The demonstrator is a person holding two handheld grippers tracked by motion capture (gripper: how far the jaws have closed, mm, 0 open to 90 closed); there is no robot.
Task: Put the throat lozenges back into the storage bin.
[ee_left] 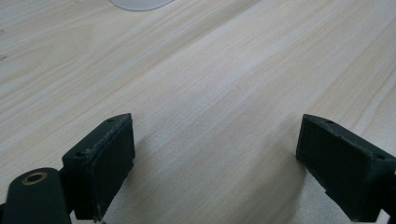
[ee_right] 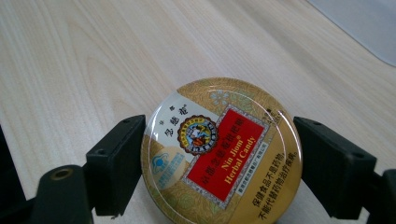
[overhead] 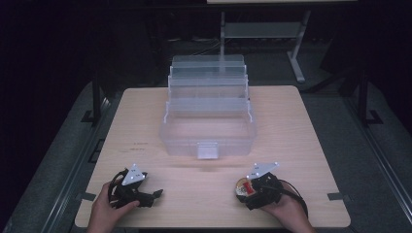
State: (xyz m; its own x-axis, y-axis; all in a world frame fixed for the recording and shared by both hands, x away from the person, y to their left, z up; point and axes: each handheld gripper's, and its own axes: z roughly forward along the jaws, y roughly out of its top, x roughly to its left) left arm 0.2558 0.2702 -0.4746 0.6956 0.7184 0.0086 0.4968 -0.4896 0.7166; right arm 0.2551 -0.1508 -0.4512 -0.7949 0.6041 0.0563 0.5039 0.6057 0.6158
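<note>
You have the candy tin clamped; the storage box stands open.
Your right claw (ee_right: 219, 163) grips the tin (ee_right: 222, 151) by its rim near the desk's (overhead: 145, 126) front edge, ready to lift; your left claw (ee_left: 215, 163) rests released; the box (overhead: 208, 136) waits mid-desk.

Black gripper (overhead: 156, 195), grey triangular plate (overhead: 133, 175)
</note>
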